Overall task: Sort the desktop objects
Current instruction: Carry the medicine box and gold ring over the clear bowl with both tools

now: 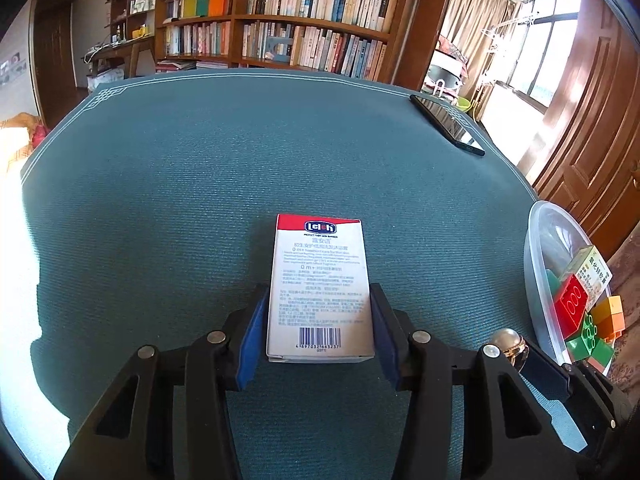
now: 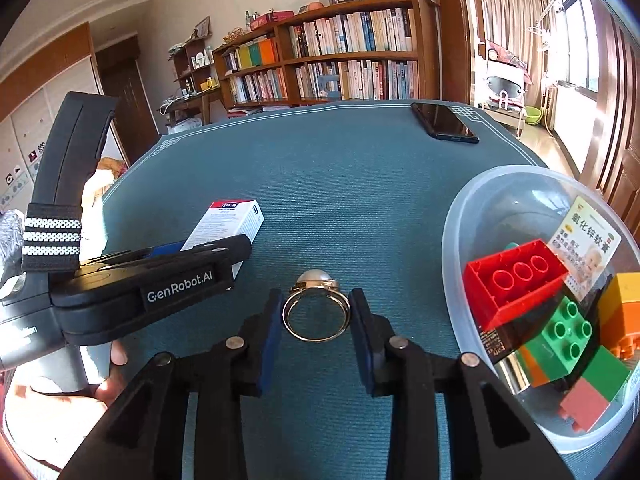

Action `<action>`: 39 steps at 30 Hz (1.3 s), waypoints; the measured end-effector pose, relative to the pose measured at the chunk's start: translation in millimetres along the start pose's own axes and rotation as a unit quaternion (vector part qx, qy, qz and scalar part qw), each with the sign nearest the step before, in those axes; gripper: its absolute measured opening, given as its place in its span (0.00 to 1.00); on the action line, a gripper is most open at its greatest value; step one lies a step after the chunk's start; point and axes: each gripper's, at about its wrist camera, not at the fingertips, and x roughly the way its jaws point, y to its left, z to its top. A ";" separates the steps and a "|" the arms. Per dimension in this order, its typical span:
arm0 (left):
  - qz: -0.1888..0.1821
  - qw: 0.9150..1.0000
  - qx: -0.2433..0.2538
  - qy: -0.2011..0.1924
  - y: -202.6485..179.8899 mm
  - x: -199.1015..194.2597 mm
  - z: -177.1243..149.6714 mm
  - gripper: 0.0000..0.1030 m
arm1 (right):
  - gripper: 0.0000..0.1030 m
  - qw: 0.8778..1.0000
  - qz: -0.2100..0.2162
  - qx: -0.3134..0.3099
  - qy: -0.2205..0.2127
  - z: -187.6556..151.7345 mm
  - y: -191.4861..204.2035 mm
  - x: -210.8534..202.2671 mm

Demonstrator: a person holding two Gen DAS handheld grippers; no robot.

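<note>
The clear tub (image 2: 472, 216) at right already holds building blocks (image 2: 516, 280) and an ointment carton (image 2: 588, 240). The left gripper (image 1: 320, 320) clamps the white box (image 1: 320, 280), the right gripper (image 2: 316, 316) pinches the pearl ring (image 2: 316, 312), both on the mat. I judge 2 drops remain, plus maybe the phone (image 2: 444, 122).

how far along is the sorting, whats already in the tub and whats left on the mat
Done: the clear tub already holds toy bricks and an ointment box. In hand: the left gripper is clamped on the white carton, and the right gripper has closed on the pearl ring. Left: both still need dropping in; the phone lies untouched at the far corner.
</note>
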 end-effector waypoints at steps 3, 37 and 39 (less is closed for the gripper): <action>-0.006 1.000 -0.003 -0.012 0.9 -7.8 1.7 0.50 | 0.35 1.000 0.007 0.003 -0.011 1.5 1.1 -7.2; -0.077 0.993 0.080 -0.045 -74.6 -53.6 -2.9 0.50 | 0.35 0.986 -0.099 0.086 -0.107 -2.4 -88.5 -82.9; -0.078 0.992 0.085 -0.044 -79.1 -53.5 -3.6 0.50 | 0.35 0.985 -0.100 0.094 -0.105 -2.2 -95.3 -80.2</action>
